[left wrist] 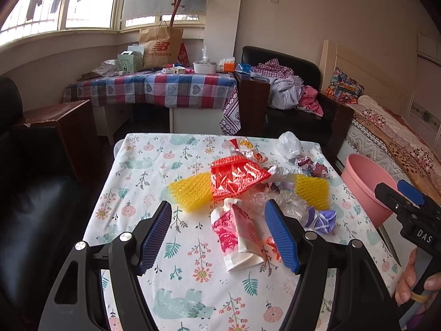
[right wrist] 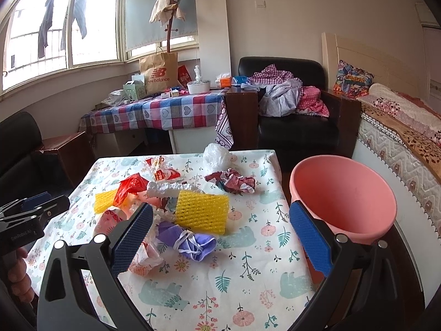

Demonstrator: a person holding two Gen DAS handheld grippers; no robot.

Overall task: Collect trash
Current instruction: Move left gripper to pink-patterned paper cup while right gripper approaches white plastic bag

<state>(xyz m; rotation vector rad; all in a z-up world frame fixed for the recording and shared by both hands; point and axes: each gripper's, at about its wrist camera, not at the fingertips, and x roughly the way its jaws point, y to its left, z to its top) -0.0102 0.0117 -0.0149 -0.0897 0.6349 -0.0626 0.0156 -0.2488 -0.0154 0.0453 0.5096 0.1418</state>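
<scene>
- Here the left tongs [left wrist: 217, 237] hover low over the near part of the worktop [left wrist: 143, 165], fingers spread wide and gripping nothing; a pink-and-white wrapper [left wrist: 237, 234] lies on the cloth between them.
- The right tongs [right wrist: 220, 237] are likewise held apart and empty, above a crumpled purple mask [right wrist: 190, 241].
- The trash sits in a loose heap mid-worktop: a red plastic bag [left wrist: 234, 176] overlapping a yellow foam net [left wrist: 191, 193], a second yellow foam net [right wrist: 202, 211] just beyond the mask, a white foam strip [right wrist: 168, 189], a dark red crumpled wrapper [right wrist: 234, 183] and a clear plastic bag [right wrist: 216, 158] near the far edge.
- A pink bucket [right wrist: 344, 193] stands just off the worktop's right side, beside the bed [right wrist: 399, 138].
</scene>
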